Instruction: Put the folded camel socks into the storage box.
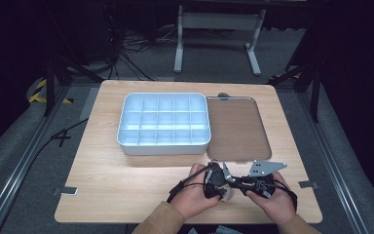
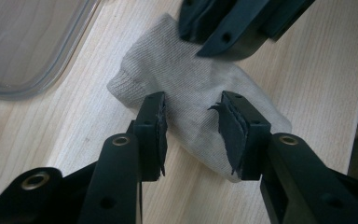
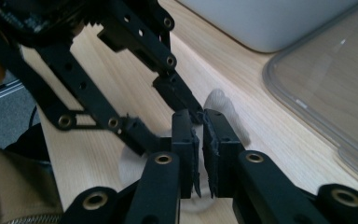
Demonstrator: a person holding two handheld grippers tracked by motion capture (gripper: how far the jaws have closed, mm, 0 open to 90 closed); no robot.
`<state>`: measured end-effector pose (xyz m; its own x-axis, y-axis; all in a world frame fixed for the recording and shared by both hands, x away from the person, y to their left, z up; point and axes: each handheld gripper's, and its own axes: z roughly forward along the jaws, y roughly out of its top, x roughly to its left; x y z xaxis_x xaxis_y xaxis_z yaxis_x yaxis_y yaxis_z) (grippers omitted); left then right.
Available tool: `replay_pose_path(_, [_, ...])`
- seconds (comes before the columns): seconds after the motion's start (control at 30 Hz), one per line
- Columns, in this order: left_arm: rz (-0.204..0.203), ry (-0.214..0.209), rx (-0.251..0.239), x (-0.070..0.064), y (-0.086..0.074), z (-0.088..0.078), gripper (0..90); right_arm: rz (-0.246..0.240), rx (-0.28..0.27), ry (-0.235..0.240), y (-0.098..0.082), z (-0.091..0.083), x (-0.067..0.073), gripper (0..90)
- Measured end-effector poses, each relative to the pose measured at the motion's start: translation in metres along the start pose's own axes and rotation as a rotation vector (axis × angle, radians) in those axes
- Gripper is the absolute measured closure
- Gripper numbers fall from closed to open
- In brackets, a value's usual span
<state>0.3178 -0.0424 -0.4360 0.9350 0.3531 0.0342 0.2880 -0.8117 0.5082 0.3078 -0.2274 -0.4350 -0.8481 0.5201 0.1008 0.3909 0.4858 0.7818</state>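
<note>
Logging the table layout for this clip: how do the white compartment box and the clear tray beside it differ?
The white compartment box is opaque, deep-walled and split into a grid of cells; the clear tray is see-through, shallow and undivided. The box lies to the left, the tray to the right. Both are rounded rectangles, side by side on the wooden table.

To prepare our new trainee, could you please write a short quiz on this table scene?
1. True or false: the clear lid lies left of the compartment box.
2. What lies at the left claw? A) a spoon B) a pale knit sock C) a cup
3. Are the left claw's jaws open or shut?
Key: 1 false, it lies to the right; 2 B; 3 open, the pads stand apart over the sock.
</note>
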Motion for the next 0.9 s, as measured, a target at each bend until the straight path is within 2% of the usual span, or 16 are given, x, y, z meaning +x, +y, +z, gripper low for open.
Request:
replay_pose_path(0.1, [0.012, -0.002, -0.009, 0.000, 0.000, -0.001, 56.9, 0.009, 0.021, -0.008, -0.003, 0.007, -0.003, 79.1])
replay_pose_path(0.2, [0.029, -0.009, -0.024, 0.000, -0.001, 0.000, 48.7, 0.027, 0.042, -0.010, -0.008, 0.011, -0.007, 77.1])
replay_pose_path(0.33, [0.087, -0.032, -0.034, -0.002, -0.001, 0.002, 42.2, 0.048, 0.081, -0.004, -0.013, 0.015, -0.010, 72.5])
replay_pose_path(0.47, [0.106, -0.046, -0.007, -0.004, -0.002, 0.007, 34.5, 0.043, 0.098, -0.007, -0.013, 0.016, -0.009, 67.6])
replay_pose_path(0.57, [0.089, -0.045, -0.003, -0.004, -0.003, 0.007, 33.4, 0.046, 0.101, -0.021, -0.013, 0.016, -0.007, 64.1])
replay_pose_path(0.7, [0.090, -0.043, 0.000, -0.004, -0.003, 0.008, 33.0, 0.066, 0.119, -0.069, -0.013, 0.015, -0.004, 58.0])
replay_pose_path(0.73, [0.090, -0.043, 0.000, -0.004, -0.003, 0.008, 32.8, 0.066, 0.119, -0.069, -0.013, 0.015, -0.004, 58.0])
replay_pose_path(0.83, [0.076, -0.050, 0.002, -0.003, -0.003, 0.009, 32.6, 0.112, 0.122, -0.100, -0.014, 0.016, -0.005, 51.5])
replay_pose_path(0.9, [0.072, -0.050, 0.007, -0.003, -0.004, 0.009, 31.9, 0.139, 0.121, -0.095, -0.016, 0.016, -0.007, 49.8])
